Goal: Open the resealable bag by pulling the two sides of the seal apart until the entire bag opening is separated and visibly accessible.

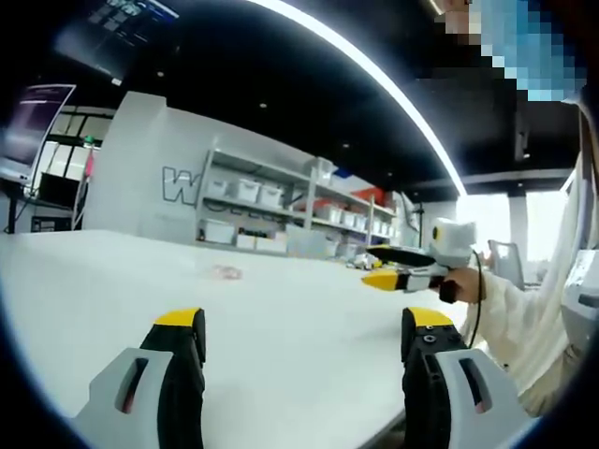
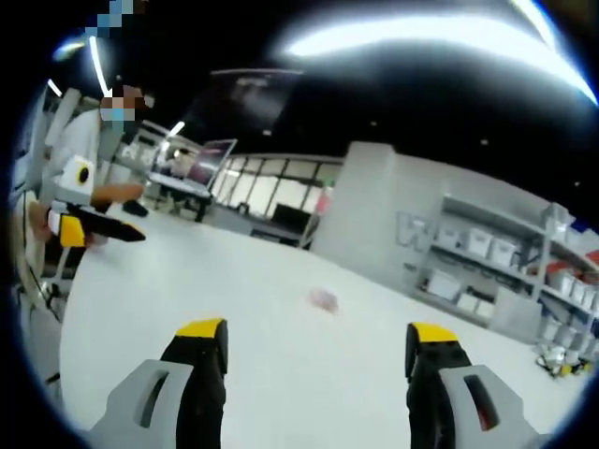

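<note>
A small clear bag [image 1: 225, 272] with a pinkish tint lies flat on the white table [image 1: 309, 309], well ahead of my left gripper [image 1: 304, 323], which is open and holds nothing. My right gripper [image 1: 372, 267] comes in from the right, held by a hand in a white sleeve, above the table's right side. In the right gripper view the same bag [image 2: 324, 299] lies a short way beyond my right gripper [image 2: 316, 329], whose jaws stand wide apart and hold nothing. My left gripper [image 2: 122, 229] shows at the far left, away from the bag.
Grey shelves [image 1: 281, 201] with white bins stand behind the table. A monitor [image 1: 36, 117] hangs at the far left. The person [image 2: 89, 150] stands at the table's edge. Desks and screens [image 2: 201, 164] sit further back.
</note>
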Available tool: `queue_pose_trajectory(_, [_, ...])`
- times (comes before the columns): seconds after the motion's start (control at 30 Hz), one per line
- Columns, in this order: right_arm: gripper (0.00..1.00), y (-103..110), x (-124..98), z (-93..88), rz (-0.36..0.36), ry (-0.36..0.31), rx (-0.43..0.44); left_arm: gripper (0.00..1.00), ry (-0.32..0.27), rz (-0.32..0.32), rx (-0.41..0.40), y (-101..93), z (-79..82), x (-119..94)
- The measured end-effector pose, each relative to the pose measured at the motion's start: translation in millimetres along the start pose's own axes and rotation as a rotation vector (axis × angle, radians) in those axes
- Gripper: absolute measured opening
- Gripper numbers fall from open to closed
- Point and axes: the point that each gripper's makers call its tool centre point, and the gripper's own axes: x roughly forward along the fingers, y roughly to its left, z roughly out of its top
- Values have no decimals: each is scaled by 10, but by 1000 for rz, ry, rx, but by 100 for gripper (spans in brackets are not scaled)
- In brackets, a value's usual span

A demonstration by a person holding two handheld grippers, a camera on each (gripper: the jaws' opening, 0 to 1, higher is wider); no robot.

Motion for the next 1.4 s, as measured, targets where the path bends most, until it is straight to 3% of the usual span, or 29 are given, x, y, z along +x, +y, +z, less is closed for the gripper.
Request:
queue_pose_trajectory(0.53, [78,55,-139,-47,-7,27,-16,86,-5,5,-5,27,40,-4])
queue_pose_trajectory(1.03, [93,75,-246,-4,-32,23,-33,89,-33,45,19,178,180,-15])
queue_pose_trajectory(1.13, [100,73,-254,-18,-38,32,-22,90,-36,48,17,181,183,-15])
queue_pose_trajectory(1.4, [99,84,-293,-22,-43,39,-34,97,-45,87,36,255,203,-24])
